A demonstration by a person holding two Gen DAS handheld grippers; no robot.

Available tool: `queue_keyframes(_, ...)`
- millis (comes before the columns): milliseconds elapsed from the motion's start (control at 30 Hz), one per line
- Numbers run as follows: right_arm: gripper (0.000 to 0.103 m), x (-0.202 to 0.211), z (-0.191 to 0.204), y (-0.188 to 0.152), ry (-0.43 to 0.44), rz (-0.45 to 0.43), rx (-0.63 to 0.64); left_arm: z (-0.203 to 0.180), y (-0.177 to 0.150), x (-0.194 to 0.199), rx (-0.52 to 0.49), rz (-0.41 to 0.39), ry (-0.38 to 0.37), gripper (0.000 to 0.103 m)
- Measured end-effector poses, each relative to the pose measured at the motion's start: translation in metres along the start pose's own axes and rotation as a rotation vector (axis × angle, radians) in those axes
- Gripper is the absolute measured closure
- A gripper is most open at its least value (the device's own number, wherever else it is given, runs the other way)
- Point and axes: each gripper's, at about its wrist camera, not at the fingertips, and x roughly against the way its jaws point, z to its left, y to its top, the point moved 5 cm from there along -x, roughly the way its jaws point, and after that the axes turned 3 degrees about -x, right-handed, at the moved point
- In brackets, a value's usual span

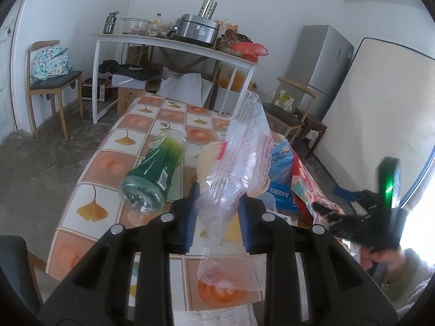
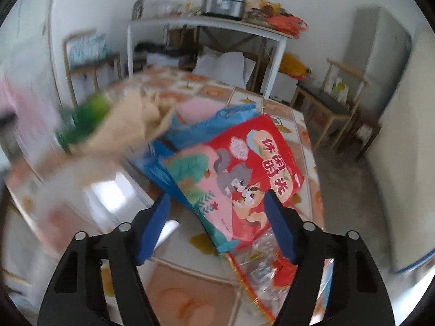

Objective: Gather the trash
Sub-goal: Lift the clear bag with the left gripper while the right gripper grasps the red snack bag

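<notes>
**Left gripper carries a clear bag while the right lines up on the red one**

The left gripper (image 1: 217, 217) is clamped on a clear plastic bag (image 1: 239, 163): the blue pads press its crumpled middle from both sides, so the top stands up past the fingers and the bottom hangs loose over the table (image 1: 114, 141). Gripping mid-body likely keeps the limp film from sliding out while it is carried. A tan paper scrap (image 1: 209, 157) sits right behind the bag; whether it is held with it I cannot tell.

A green bottle (image 1: 155, 174) lies on its side on the tablecloth, just left of the gripper, base toward the camera, not yet collected.

The right gripper (image 2: 220, 225) has its jaws spread wide, nothing between them. It hovers above a red snack bag (image 2: 244, 168) with cartoon animals, which leans against a blue bag (image 2: 206, 125). A crinkled clear wrapper (image 2: 261, 269) lies beside the red bag's lower edge. The wide opening suits a broad, flat packet, and the red bag looks like the next pickup. The view is motion-blurred at left, so details there are unclear.
</notes>
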Motion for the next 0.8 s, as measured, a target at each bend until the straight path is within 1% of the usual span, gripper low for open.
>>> queue_keyframes(133, 0.042, -0.019, 0.013, -0.007, -0.08, 0.024, 0.114, 0.0, -0.001, 0.002, 0.008, -0.002, -0.008, 0.078)
queue_keyframes(167, 0.045, -0.021, 0.016, -0.008, -0.093, 0.023, 0.135, 0.0, -0.001, 0.001, 0.009, -0.002, -0.01, 0.078)
queue_keyframes(233, 0.046, -0.024, 0.019, -0.009, -0.117, 0.022, 0.168, 0.001, -0.001, 0.001, 0.009, -0.001, -0.012, 0.078)
queue_keyframes(333, 0.052, -0.031, 0.024, -0.009, -0.159, 0.03, 0.213, 0.002, -0.002, 0.0, 0.013, 0.004, -0.017, 0.078)
queue_keyframes(433, 0.058, -0.036, 0.025, -0.007, -0.182, 0.037, 0.234, 0.003, -0.003, -0.001, 0.016, 0.006, -0.02, 0.078)
queue_keyframes(500, 0.068, -0.039, 0.026, -0.005, -0.194, 0.044, 0.24, 0.002, -0.003, -0.002, 0.016, 0.008, -0.02, 0.078)
queue_keyframes(567, 0.072, -0.039, 0.026, -0.004, -0.194, 0.045, 0.232, 0.002, -0.003, -0.002, 0.013, 0.009, -0.019, 0.078)
queue_keyframes(700, 0.081, -0.031, 0.023, -0.001, -0.2, 0.021, 0.219, 0.002, -0.003, -0.002, 0.013, 0.006, -0.018, 0.078)
queue_keyframes(800, 0.086, -0.018, 0.02, 0.005, -0.2, -0.021, 0.197, 0.001, -0.003, -0.002, 0.006, 0.003, -0.017, 0.078)
